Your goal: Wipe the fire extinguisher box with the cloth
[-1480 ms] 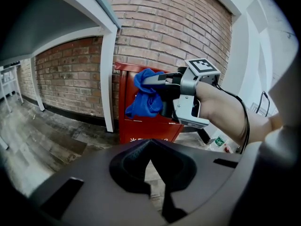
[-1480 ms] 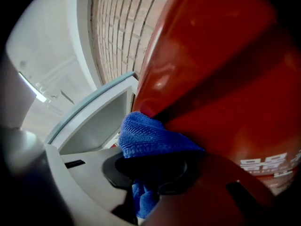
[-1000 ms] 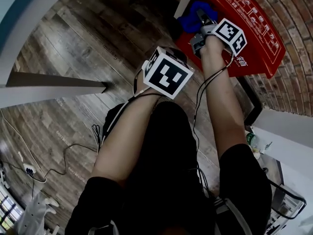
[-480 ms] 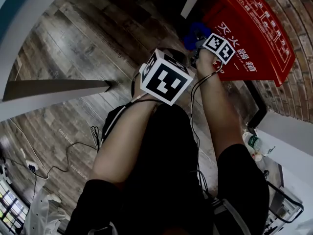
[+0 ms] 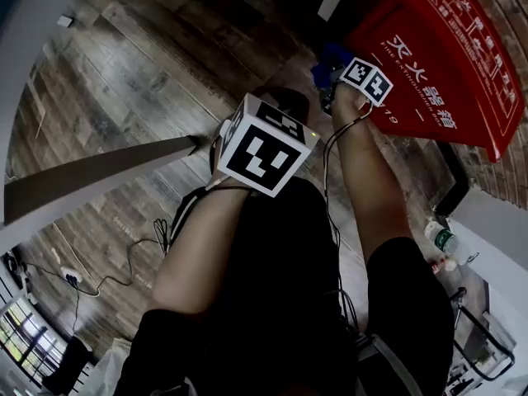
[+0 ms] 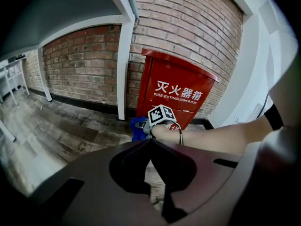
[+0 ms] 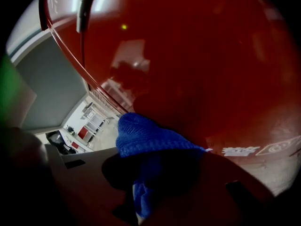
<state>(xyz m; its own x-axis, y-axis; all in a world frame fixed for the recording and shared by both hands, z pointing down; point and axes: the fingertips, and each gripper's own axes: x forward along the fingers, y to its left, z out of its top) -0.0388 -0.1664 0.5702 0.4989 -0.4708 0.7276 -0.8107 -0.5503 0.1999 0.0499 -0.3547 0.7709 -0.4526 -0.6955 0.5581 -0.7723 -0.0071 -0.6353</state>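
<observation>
The red fire extinguisher box [image 5: 445, 64] stands against the brick wall, and its front with white lettering [image 6: 178, 95] faces the left gripper view. My right gripper [image 5: 332, 74] is shut on a blue cloth [image 5: 330, 56] and holds it at the box's lower left part. In the right gripper view the blue cloth [image 7: 146, 140] bulges out of the right gripper [image 7: 155, 168] and presses on the glossy red surface [image 7: 197, 55]. My left gripper [image 6: 150, 140] is shut on nothing, well back from the box. In the head view its marker cube [image 5: 264, 143] hides its jaws.
A white post [image 6: 124, 55] rises just left of the box against the brick wall [image 6: 188, 18]. The floor is wood planks [image 5: 148, 64] with cables [image 5: 124, 262] at lower left. A plastic bottle [image 5: 441, 238] lies at the right. A pale beam [image 5: 91, 180] crosses at the left.
The right gripper has carried the cloth from the box's upper left corner down its face toward the lower left. The left gripper has drifted slightly down and left in view.
</observation>
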